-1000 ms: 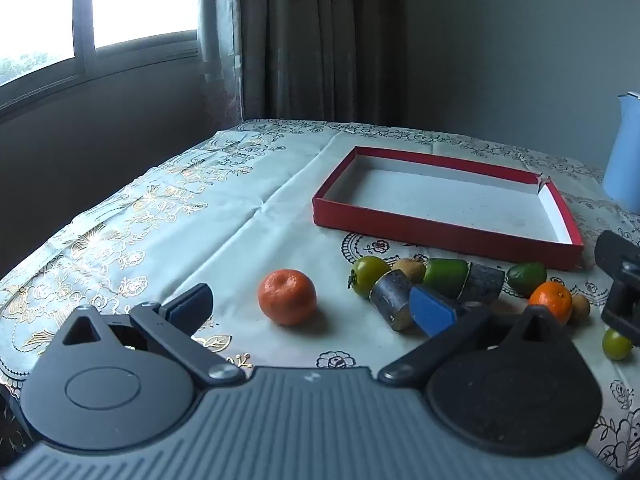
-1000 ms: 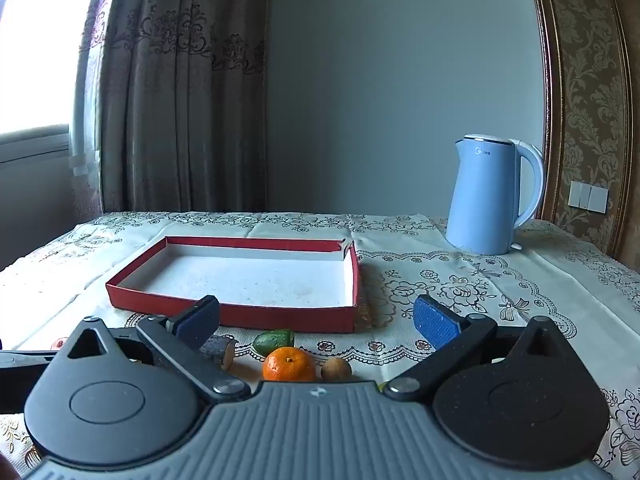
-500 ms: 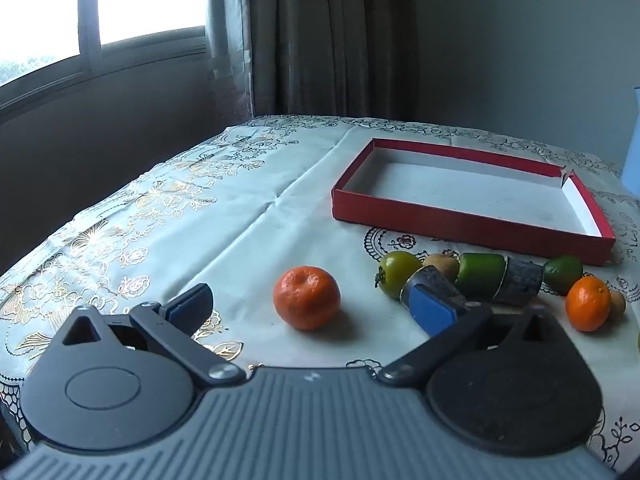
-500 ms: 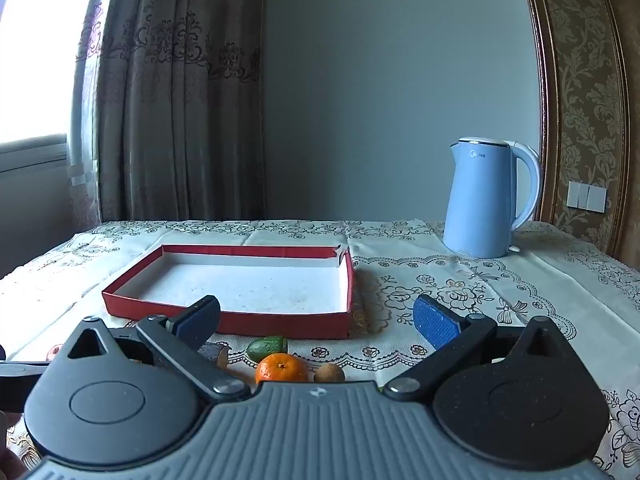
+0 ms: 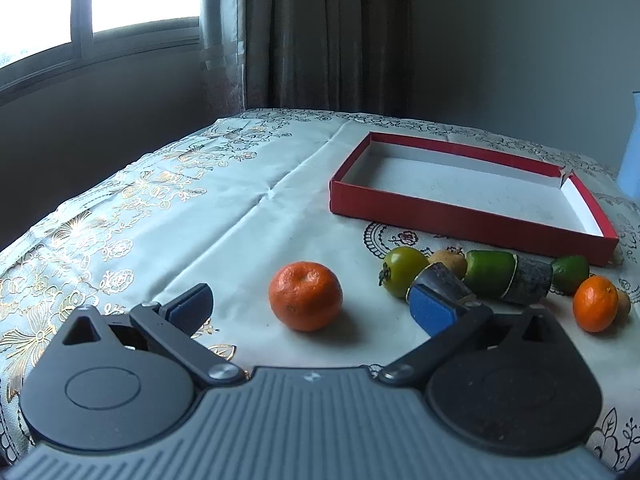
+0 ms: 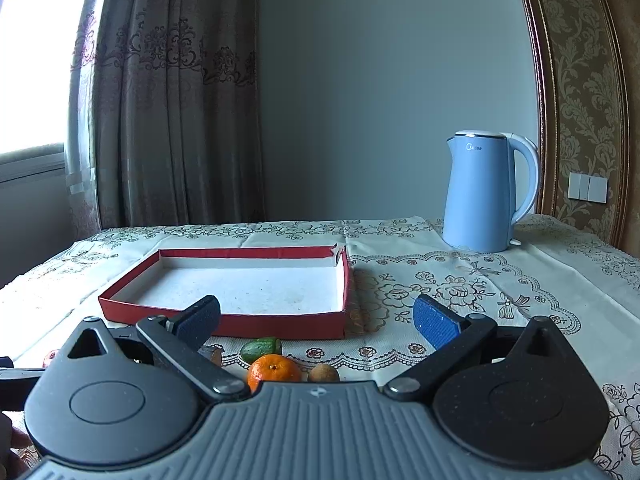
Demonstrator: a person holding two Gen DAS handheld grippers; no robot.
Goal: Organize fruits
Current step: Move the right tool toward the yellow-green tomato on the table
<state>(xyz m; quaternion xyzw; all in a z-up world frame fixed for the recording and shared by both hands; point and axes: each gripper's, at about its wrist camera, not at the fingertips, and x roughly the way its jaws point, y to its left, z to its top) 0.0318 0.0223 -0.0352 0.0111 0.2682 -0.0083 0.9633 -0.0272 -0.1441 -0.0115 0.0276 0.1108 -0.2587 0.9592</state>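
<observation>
Left wrist: tangerine [image 5: 305,295] between spread left tongs [image 5: 312,307].

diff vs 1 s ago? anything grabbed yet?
Nothing grabbed. The left gripper has swung left, jaws open, so the lone mandarin now sits between its fingers. The right gripper rose slightly, also open. Fruits and red tray haven't moved.
</observation>
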